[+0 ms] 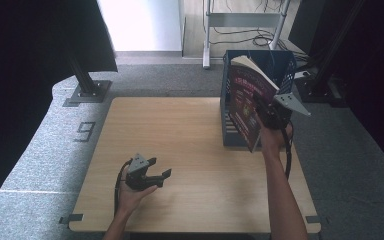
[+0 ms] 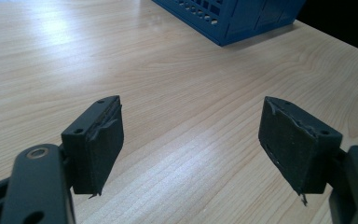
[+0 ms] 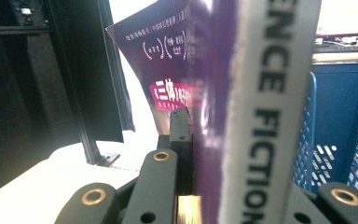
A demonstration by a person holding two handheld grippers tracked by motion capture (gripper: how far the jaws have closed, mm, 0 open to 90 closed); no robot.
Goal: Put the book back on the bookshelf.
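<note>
Book held upright at the crate's near wall, not yet inside.

The right gripper (image 1: 269,116) has its fingers clamped on the book (image 1: 247,97), long axis roughly vertical, tilted, raised off the worktop (image 1: 190,150) against the blue crate (image 1: 286,62); the crate opening lies just beyond it. The left gripper (image 1: 152,176) rests well apart, fingers (image 2: 98,142) spread wide, holding nothing.

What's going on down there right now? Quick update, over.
Right gripper clamped on purple book, held up at the blue crate. Left gripper open, nothing in it, low over the table. Nothing blocking.
</note>
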